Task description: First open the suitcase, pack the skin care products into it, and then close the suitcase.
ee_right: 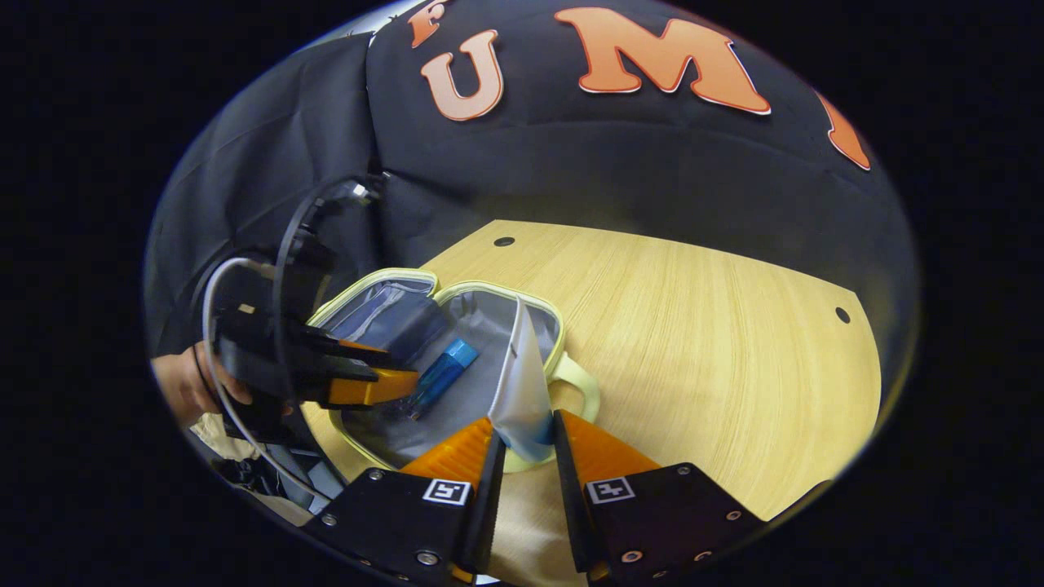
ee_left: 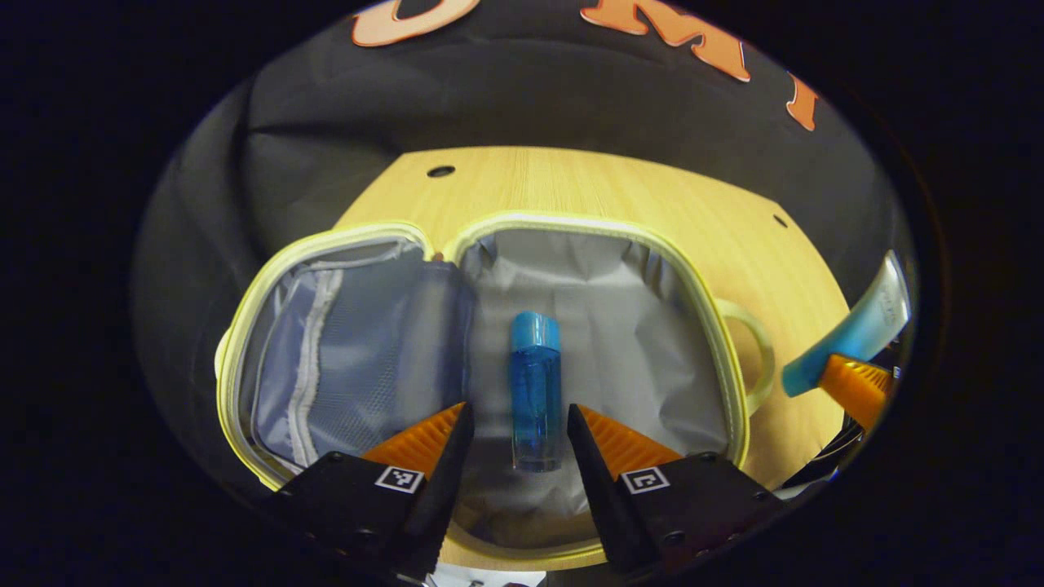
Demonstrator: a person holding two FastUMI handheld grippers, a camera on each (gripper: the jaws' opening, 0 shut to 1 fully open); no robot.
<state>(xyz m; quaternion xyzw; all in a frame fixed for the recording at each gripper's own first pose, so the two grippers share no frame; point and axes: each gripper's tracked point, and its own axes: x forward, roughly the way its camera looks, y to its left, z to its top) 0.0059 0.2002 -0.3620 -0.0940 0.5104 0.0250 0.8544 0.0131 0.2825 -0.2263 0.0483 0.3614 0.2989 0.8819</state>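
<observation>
1. The packing step looks to be in hand: the suitcase [ee_left: 489, 244], really a small yellow-trimmed zip case, is lying wide open on the wooden table [ee_left: 587, 187], and a blue bottle [ee_left: 536, 387] is already resting on the grey lining of its right half

2. The left gripper [ee_left: 516, 428] is spread, with the bottle lying between its fingers but apparently not touched by either, so it seems to have been let go

3. The right gripper [ee_right: 524, 444] is pinching a white-and-blue tube [ee_right: 522, 383] by its blue lower end, held just over the case's near edge, beside the handle [ee_right: 581, 390]

4. Next, probably, the tube needs to be lowered onto the lining beside the bottle and released, with the left gripper kept clear

5. Hard to tell: the tube's lowest part is tucked between the fingers, the mesh pocket [ee_left: 359, 350] contents can't be made out, and the case's near rim is cut off behind the left gripper
</observation>
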